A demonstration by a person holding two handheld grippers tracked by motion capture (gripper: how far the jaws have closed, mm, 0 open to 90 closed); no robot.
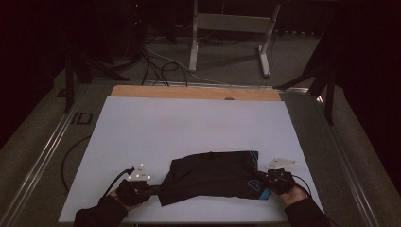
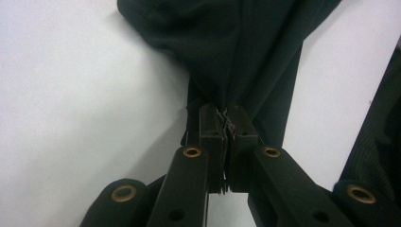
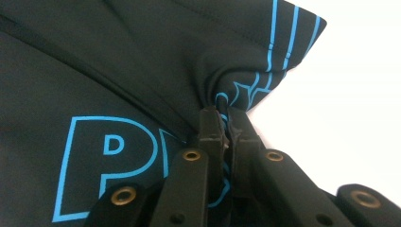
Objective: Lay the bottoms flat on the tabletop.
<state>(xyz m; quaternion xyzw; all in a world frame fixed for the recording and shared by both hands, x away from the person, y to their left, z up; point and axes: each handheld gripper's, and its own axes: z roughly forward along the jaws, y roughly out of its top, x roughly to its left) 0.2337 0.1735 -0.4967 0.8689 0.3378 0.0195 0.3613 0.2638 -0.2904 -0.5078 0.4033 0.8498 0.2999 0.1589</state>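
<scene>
Your left hand-held gripper (image 1: 152, 188) is clamped on the black garment (image 1: 213, 177) at its 9 o'clock edge; your right hand-held gripper (image 1: 263, 179) is clamped on its 3 o'clock edge, on the white surface (image 1: 189, 127).

Dark sleeves cover both forearms. The left gripper (image 1: 152, 189) and right gripper (image 1: 264, 181) are black, each topped by a pale three-cornered plate, with a black cable trailing off. Their arms carry brass-ringed holes — two flat black pads at the tips.
</scene>
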